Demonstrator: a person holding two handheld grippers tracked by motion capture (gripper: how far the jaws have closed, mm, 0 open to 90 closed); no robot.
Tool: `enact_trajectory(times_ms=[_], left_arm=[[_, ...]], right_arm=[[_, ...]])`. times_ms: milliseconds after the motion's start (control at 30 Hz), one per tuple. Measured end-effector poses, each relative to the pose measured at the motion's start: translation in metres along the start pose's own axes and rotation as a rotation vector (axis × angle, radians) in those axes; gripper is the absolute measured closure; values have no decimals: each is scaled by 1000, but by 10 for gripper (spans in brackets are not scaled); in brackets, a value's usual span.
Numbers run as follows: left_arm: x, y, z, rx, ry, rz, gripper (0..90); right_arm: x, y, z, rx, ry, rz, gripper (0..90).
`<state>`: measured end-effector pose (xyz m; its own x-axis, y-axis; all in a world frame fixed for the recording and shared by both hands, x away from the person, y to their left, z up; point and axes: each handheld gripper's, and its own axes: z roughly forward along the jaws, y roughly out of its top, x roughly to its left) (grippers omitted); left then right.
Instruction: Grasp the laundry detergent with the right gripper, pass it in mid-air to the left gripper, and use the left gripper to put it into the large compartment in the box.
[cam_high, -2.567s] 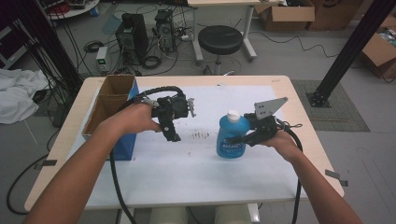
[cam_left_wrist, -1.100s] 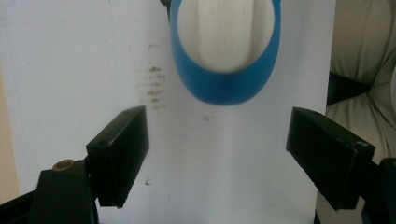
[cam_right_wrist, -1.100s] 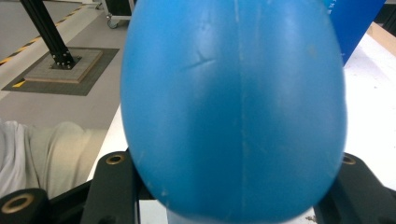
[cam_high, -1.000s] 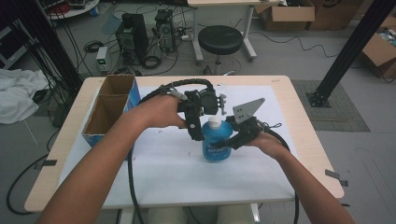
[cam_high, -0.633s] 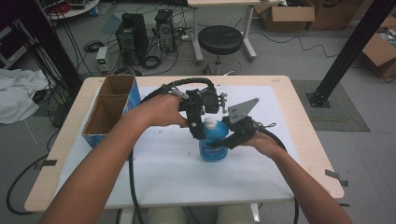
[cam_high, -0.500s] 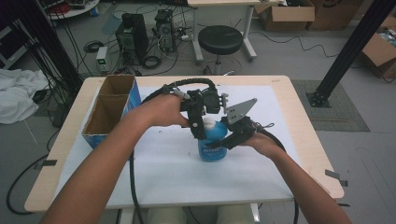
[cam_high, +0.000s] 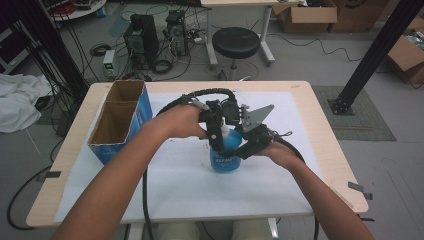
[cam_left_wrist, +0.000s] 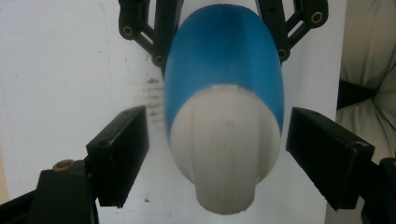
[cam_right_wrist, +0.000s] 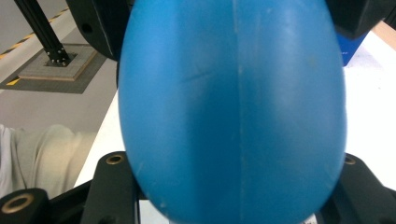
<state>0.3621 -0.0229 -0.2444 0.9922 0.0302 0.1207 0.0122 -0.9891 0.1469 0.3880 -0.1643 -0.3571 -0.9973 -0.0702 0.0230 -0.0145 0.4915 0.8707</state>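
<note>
In the middle of the white tabletop (cam_high: 175, 195) stands the blue bottle (cam_high: 225, 155), upright. The right hand-held gripper (cam_high: 245, 147) is clamped around its body, while the left hand-held gripper (cam_high: 216, 135) sits over the white cap (cam_left_wrist: 224, 154), jaws spread either side, not touching. A cardboard box (cam_high: 117, 122) sits far left.
</note>
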Motion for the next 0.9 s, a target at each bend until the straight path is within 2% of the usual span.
enact_trajectory(times_ms=[467,900], left_arm=[[1,3,10,14,-4,0,224],[1,3,13,2,-8,3,256]], right_arm=[[-1,1,-1,-6,3,7,445],[-1,2,-2,-12,2,11,445]])
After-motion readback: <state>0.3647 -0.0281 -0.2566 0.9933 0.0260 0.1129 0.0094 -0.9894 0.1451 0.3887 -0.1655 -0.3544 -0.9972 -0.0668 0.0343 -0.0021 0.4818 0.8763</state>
